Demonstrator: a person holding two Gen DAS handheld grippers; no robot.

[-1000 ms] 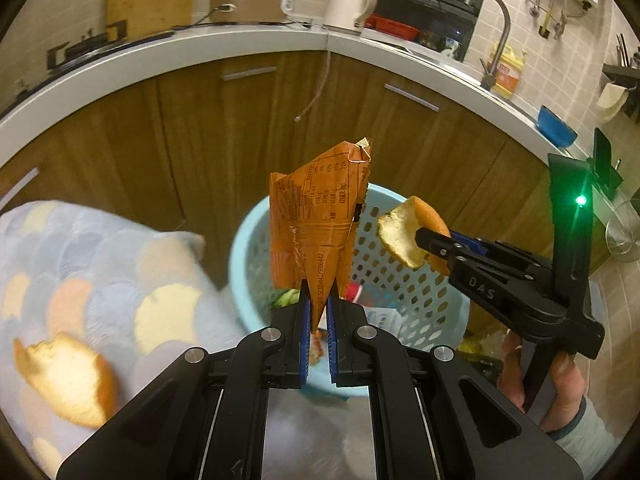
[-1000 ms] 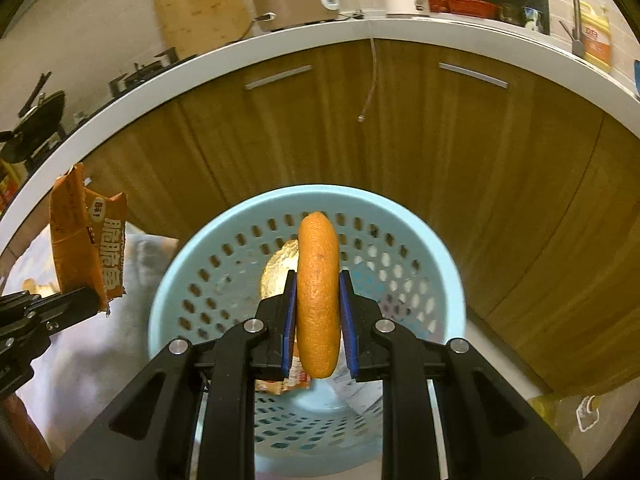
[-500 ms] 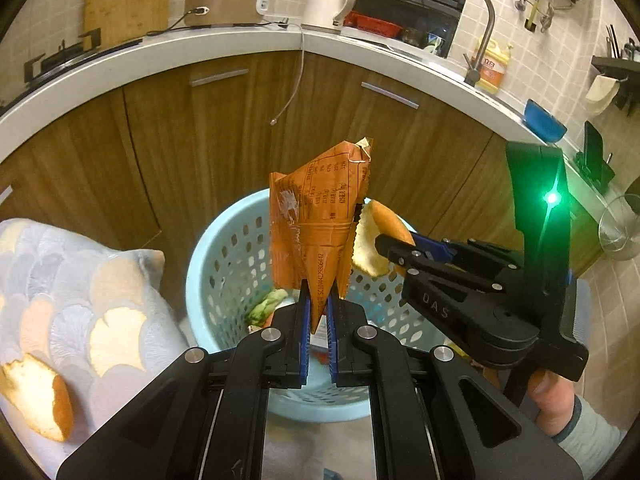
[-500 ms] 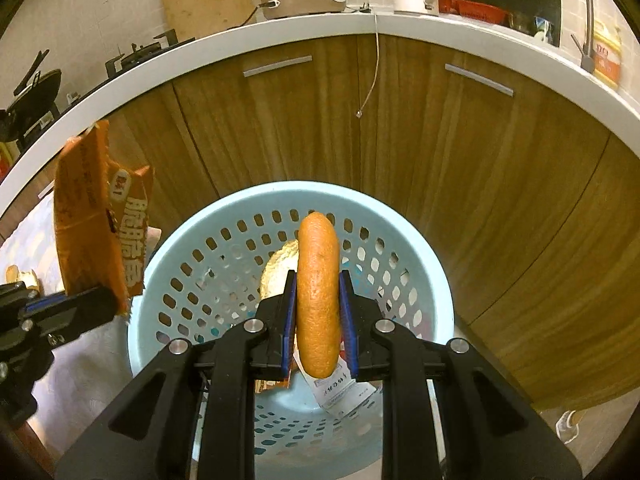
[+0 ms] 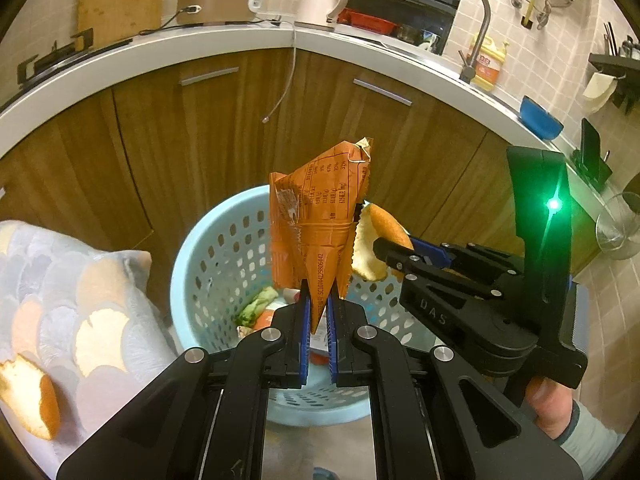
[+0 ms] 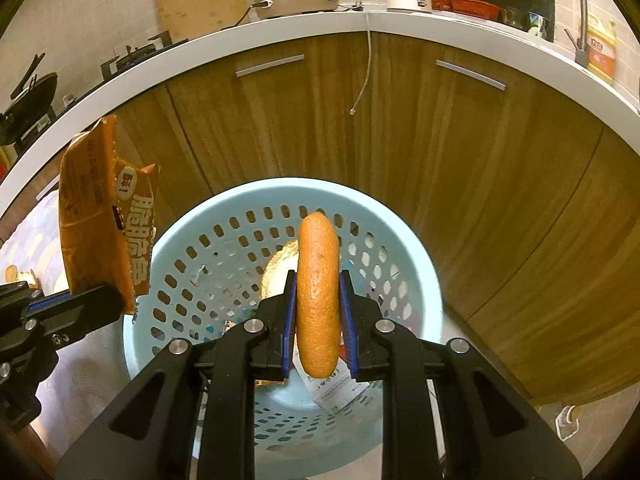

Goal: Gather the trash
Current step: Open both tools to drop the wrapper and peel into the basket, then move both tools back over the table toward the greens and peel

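A: Two tools hung above the pale blue basket (image 6: pixel 420 280), whose perforated rim stood near the wooden cabinet doors (image 6: pixel 460 160) under the white counter (image 6: pixel 280 32). The basket mouth lay unobstructed.

B: And the trash?

A: A crumpled orange snack wrapper (image 5: pixel 316 232), printed, stood upright; the orange peel (image 6: pixel 318 296) was a curved strip, pith pale. Scraps lay in the basket.

B: The grips?

A: The left tool (image 5: pixel 316 320) was clenched on the wrapper's lower tip. The right tool (image 6: pixel 318 320) pinched the peel edge-on between blue pads.
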